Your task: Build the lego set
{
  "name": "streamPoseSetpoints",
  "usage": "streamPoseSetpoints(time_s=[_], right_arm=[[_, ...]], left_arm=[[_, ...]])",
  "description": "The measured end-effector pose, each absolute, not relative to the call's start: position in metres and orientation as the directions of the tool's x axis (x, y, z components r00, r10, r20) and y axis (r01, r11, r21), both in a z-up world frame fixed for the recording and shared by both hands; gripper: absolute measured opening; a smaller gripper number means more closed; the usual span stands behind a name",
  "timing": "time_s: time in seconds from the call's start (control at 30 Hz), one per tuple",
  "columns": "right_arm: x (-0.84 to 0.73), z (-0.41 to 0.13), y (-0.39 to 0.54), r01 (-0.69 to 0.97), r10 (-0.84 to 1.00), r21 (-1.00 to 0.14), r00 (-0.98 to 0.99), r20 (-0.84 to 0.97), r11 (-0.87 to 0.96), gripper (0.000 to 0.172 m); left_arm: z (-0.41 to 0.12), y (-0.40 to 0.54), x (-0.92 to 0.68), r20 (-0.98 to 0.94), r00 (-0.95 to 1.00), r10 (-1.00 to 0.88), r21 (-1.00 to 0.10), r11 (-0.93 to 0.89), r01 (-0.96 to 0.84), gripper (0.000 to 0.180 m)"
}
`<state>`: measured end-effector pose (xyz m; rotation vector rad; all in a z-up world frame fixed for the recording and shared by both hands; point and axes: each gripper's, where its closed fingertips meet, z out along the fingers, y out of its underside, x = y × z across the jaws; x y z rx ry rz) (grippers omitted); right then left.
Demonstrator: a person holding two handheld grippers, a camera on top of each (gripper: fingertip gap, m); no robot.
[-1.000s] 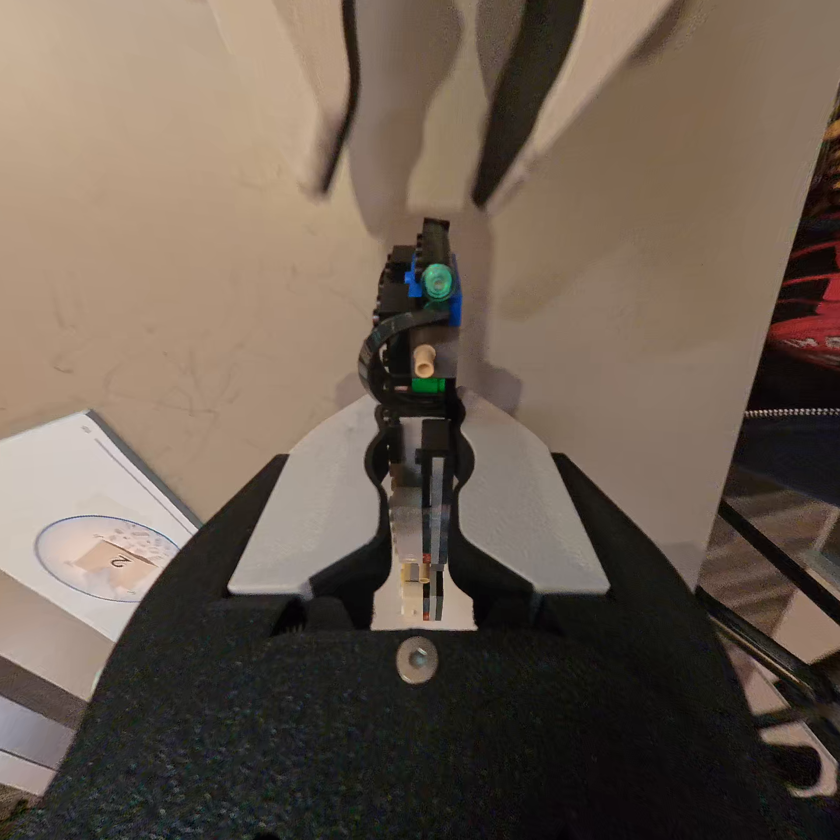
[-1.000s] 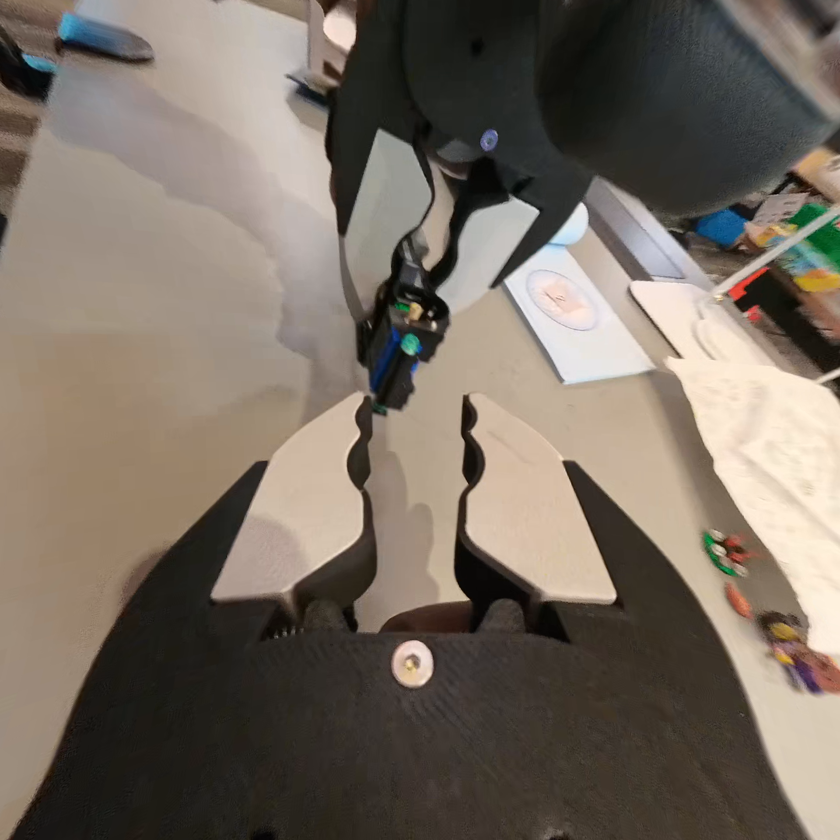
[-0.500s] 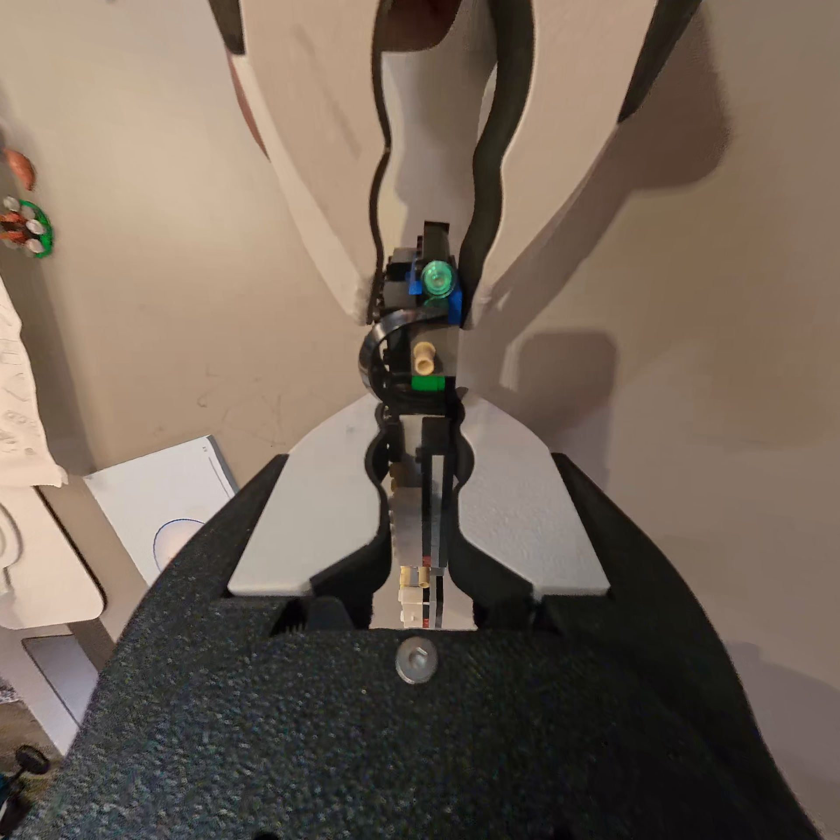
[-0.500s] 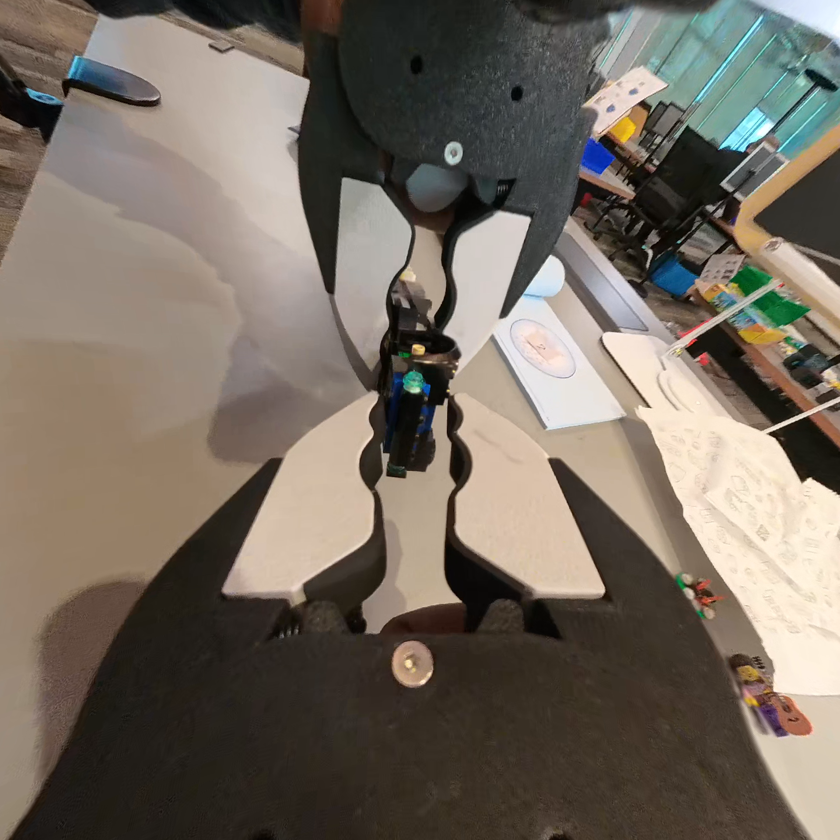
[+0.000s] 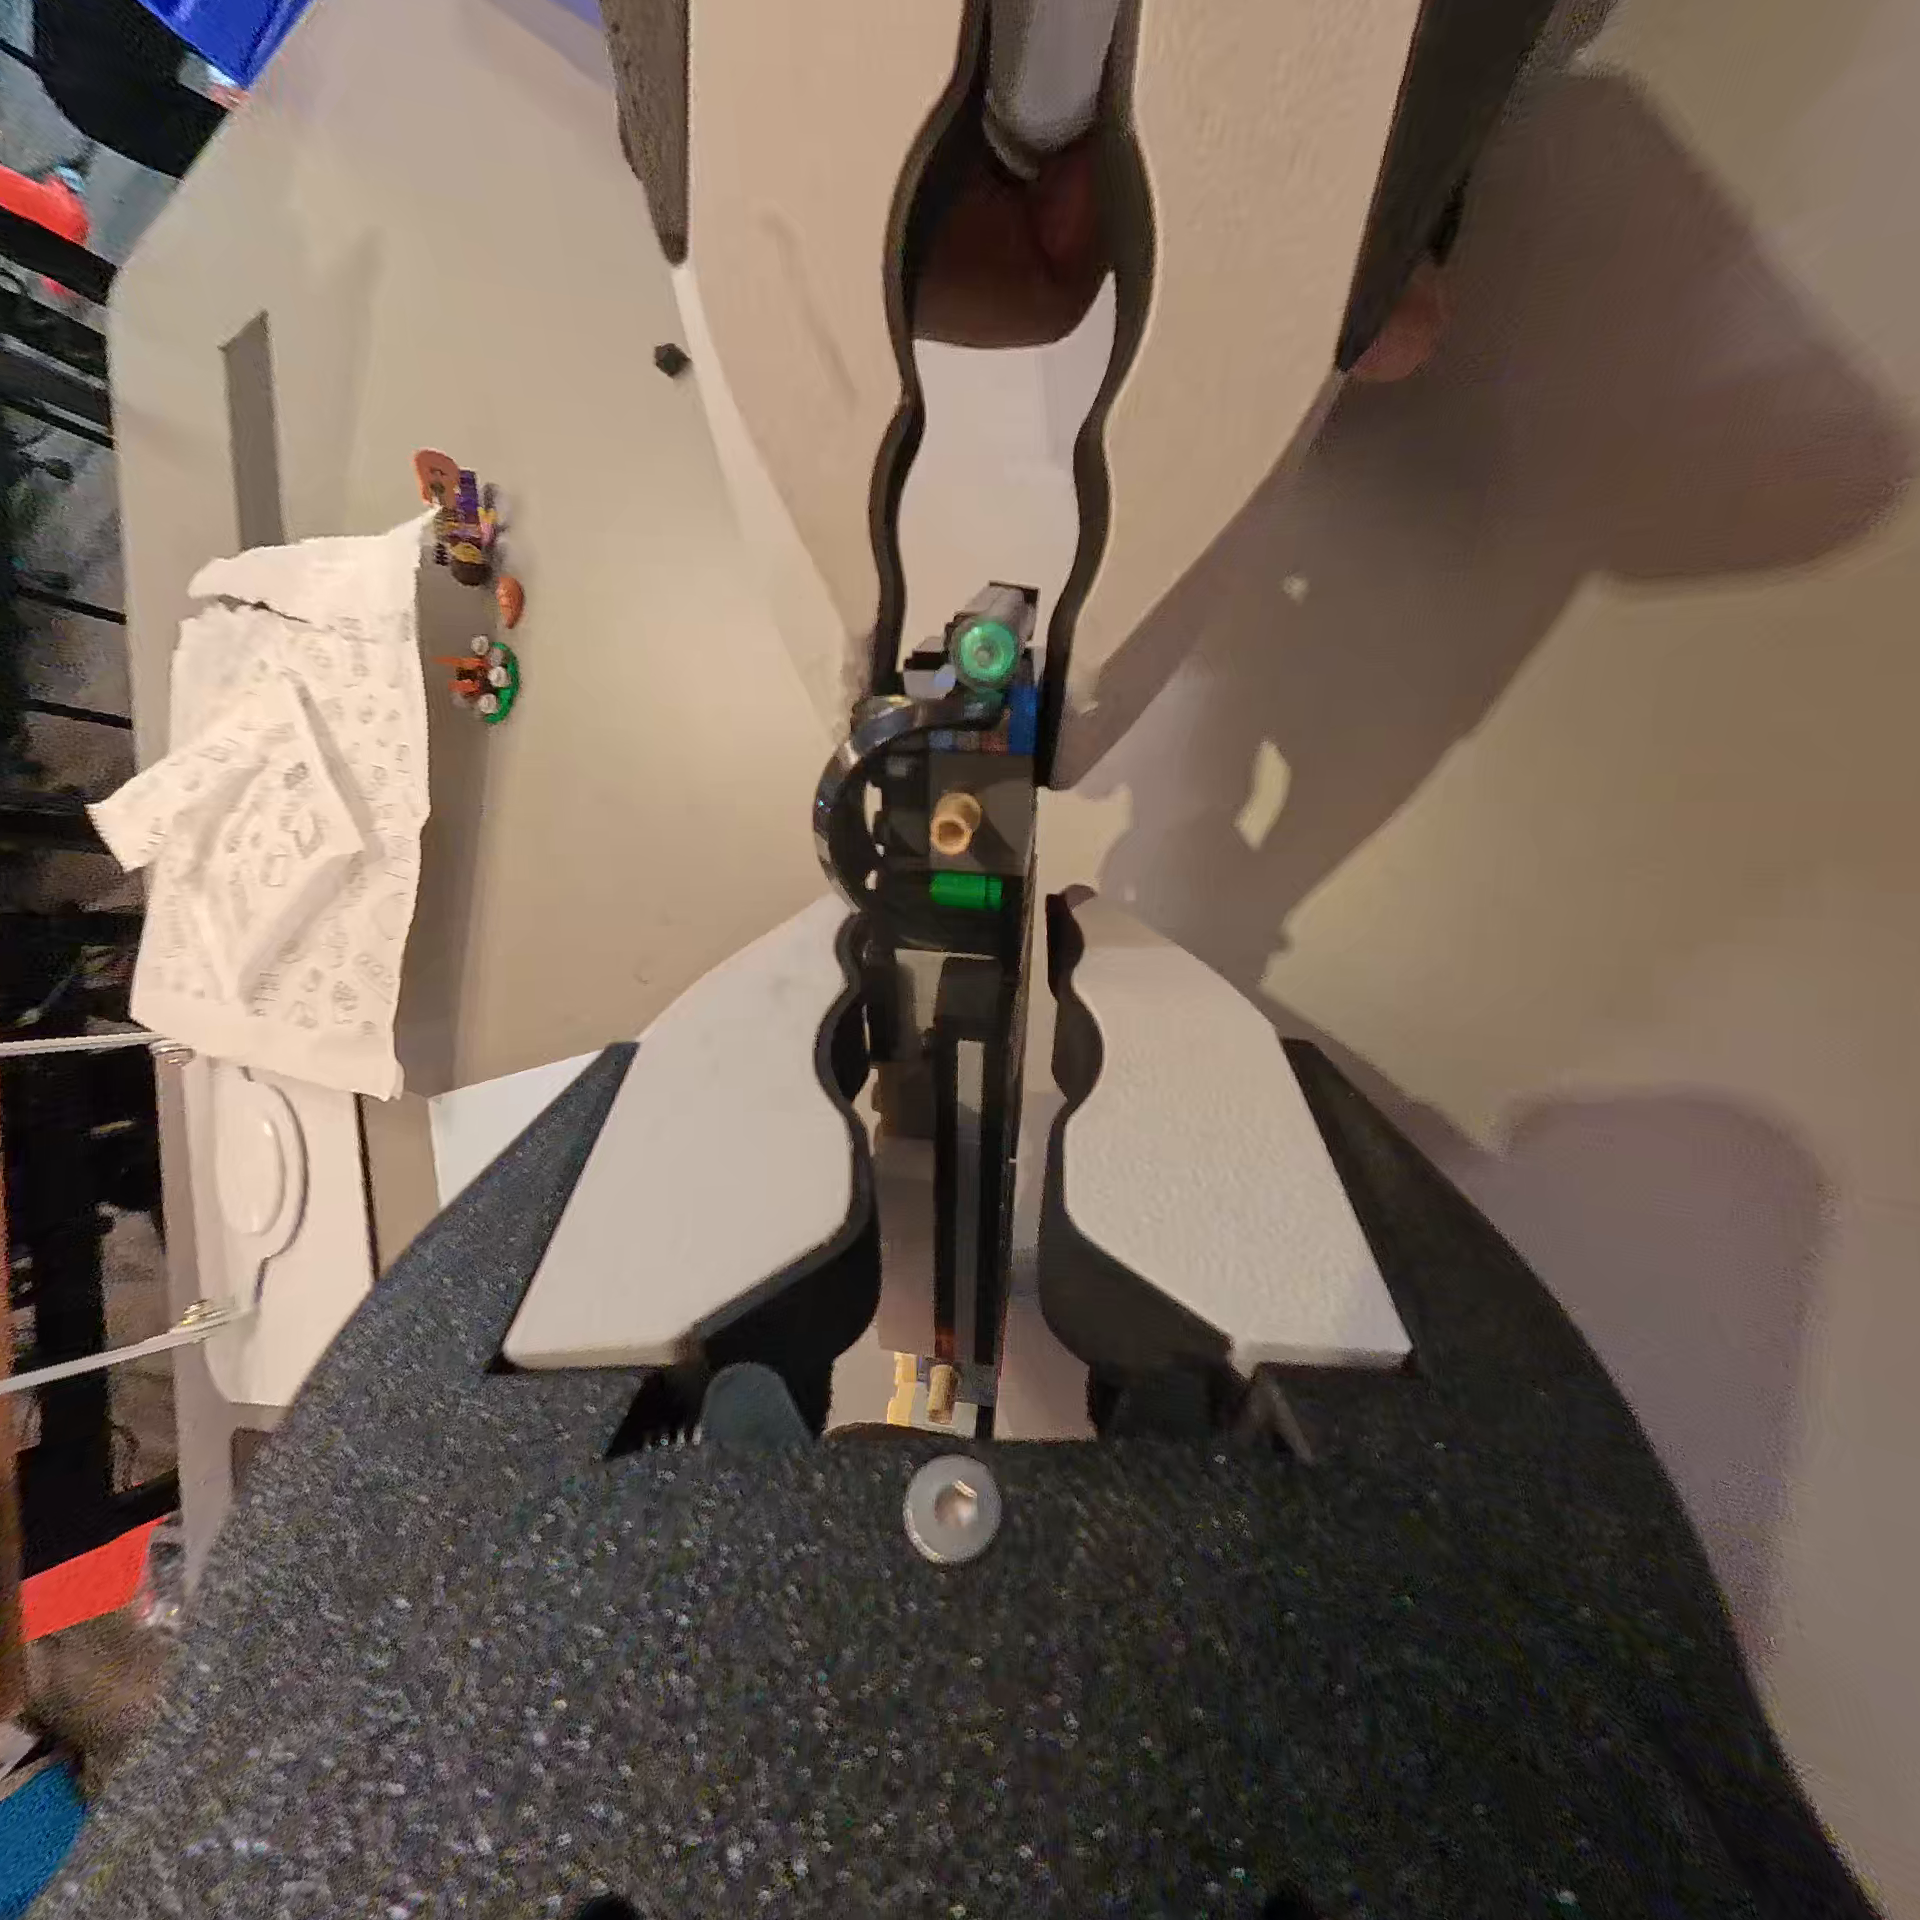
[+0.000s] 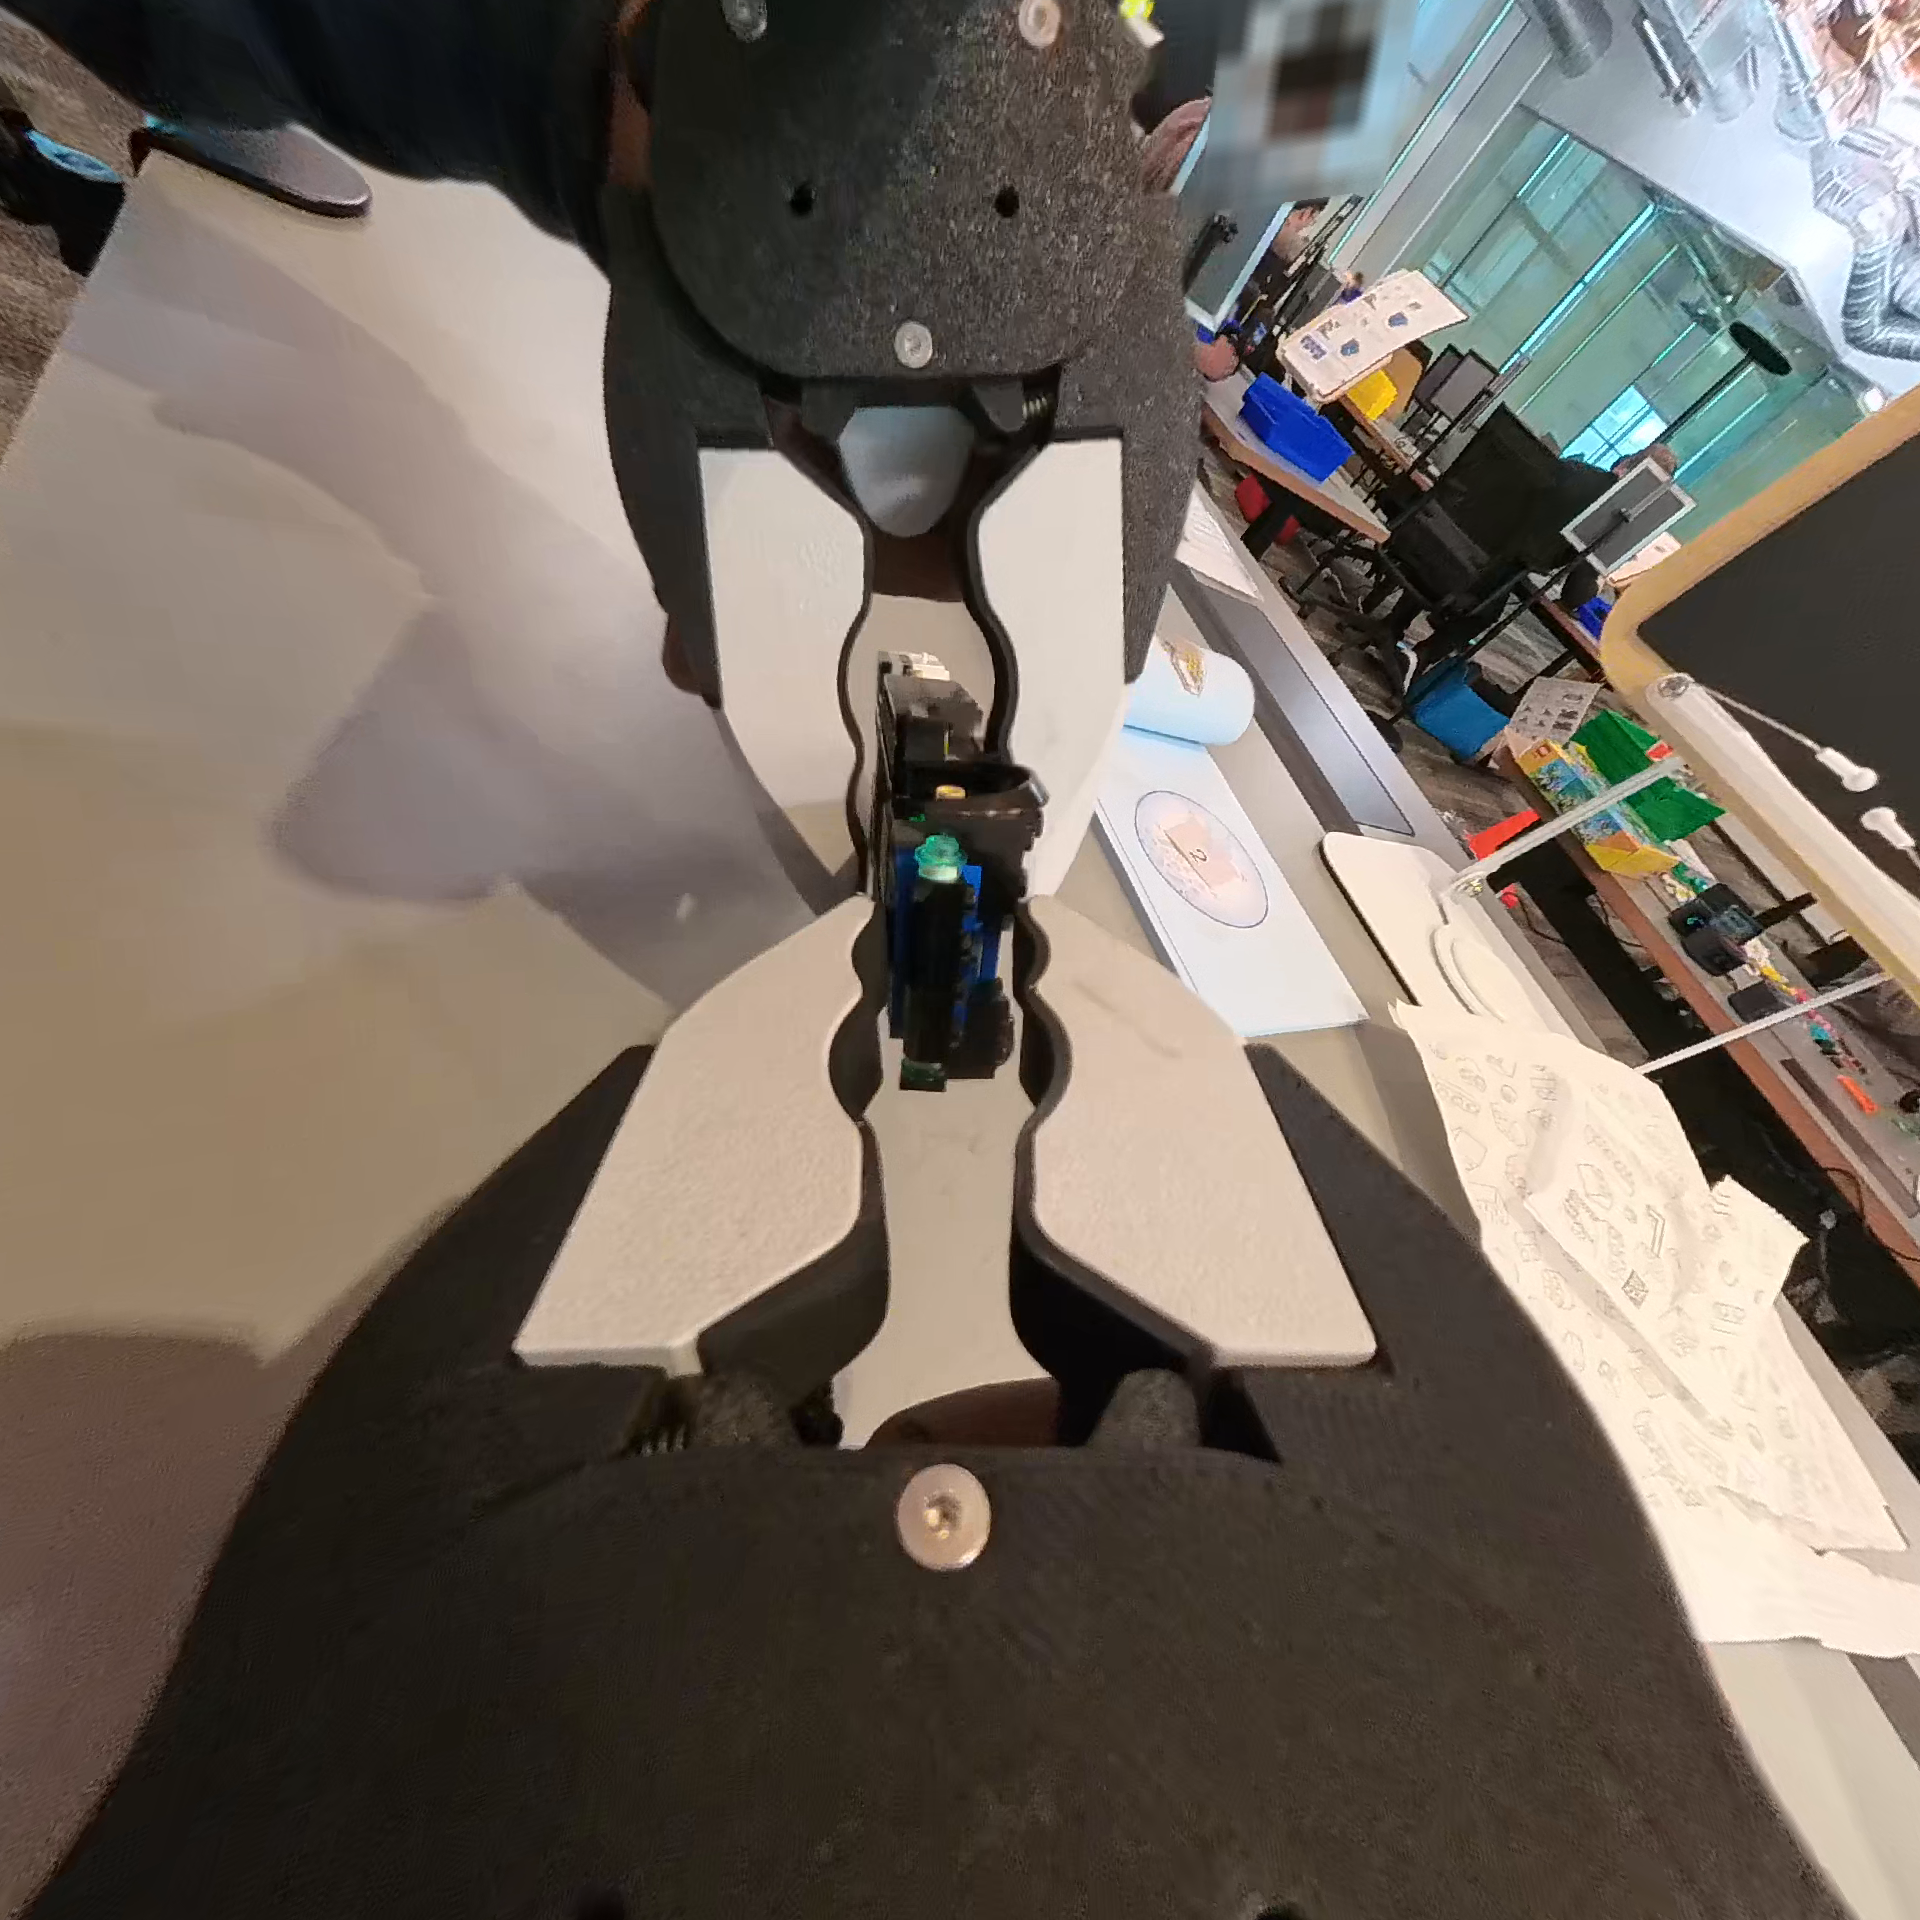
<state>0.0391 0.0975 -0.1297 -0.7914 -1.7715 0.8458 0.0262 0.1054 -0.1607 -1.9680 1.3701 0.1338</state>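
It looked like an open-plan office or maker lab. Beyond the grey table (image 6: pixel 260 727) stood desks with monitors (image 6: pixel 1621 520), office chairs (image 6: pixel 1475 540), blue bins (image 6: pixel 1299 426) and glass walls (image 6: pixel 1621 239). Toy-brick boxes (image 6: pixel 1600 790) crowded a side bench.

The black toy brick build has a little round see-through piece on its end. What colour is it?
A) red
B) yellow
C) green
C: the round clear stud on the end of the brick build between the two grippers is green.
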Motion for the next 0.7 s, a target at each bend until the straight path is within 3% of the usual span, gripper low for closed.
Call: streamPoseSetpoints(time_s=[0.47,0.7], right_arm=[[0.040,-0.124,0.088,0.095,0.781,-0.802,-0.322,0.536,0.590,0.020],[0.075,-0.116,0.127,0.215,0.830,-0.804,-0.211,0.517,0.555,0.027]], left_arm=[[-0.154,0.105,0.029,-0.596,0.383,-0.706,-0.477,-0.073,-0.876,0.025],[-0.157,0.114,0.014,-0.658,0.437,-0.613,-0.453,-0.142,-0.880,0.024]])
